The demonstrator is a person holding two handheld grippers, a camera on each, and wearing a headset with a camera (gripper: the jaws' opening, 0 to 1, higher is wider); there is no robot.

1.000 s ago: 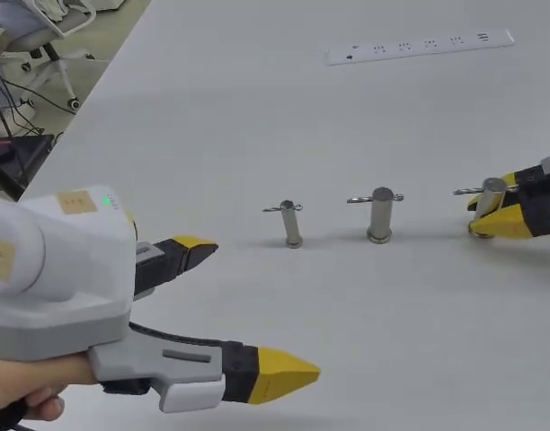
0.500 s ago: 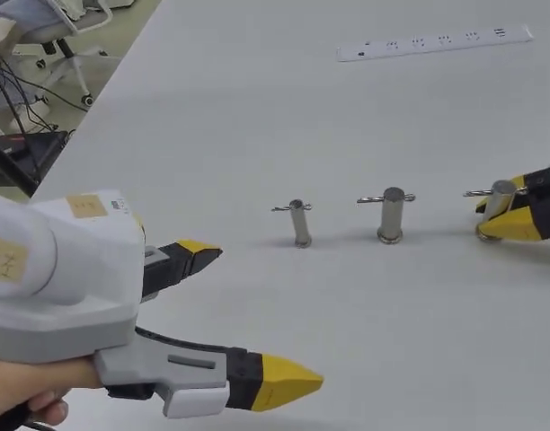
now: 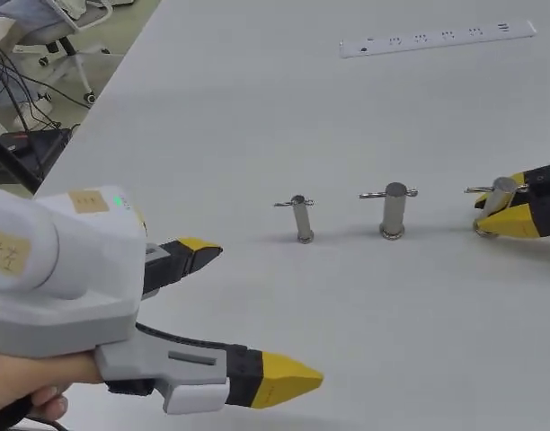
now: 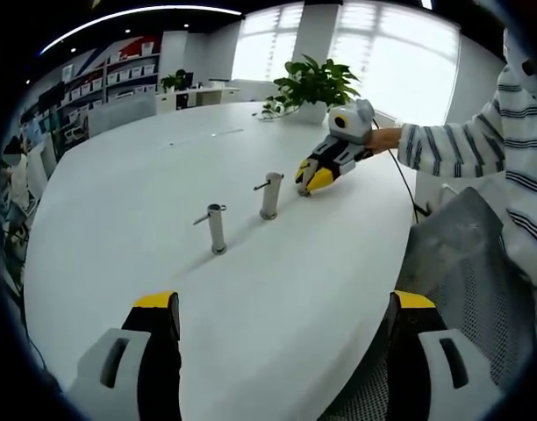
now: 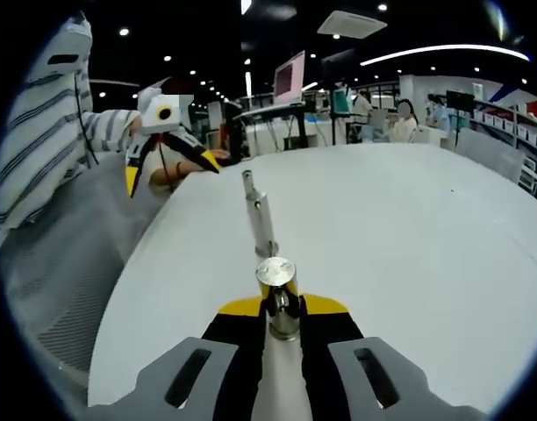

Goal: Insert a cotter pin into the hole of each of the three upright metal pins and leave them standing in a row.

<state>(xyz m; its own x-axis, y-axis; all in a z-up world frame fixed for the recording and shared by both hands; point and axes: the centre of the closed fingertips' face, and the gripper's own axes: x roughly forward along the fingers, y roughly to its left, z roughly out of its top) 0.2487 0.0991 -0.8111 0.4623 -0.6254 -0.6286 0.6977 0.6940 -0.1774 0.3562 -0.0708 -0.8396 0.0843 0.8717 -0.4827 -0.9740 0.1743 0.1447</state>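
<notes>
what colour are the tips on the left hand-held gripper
Yellow, over black; the left hand-held gripper shows it best in the head view.

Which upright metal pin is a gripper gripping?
The head view's rightmost pin, held by the right gripper; the middle pin and left pin stand free.

On the white worktop (image 3: pixel 257 108), in a left-to-right row, well apart: short steel pin (image 3: pixel 303 220), thicker steel pin (image 3: pixel 394 212), third steel pin (image 3: pixel 500 199) clamped between the right tongs (image 3: pixel 483 215). Far behind, long white power strip (image 3: pixel 437 39). Front left, left tongs (image 3: pixel 264 314), clear of the row.
</notes>
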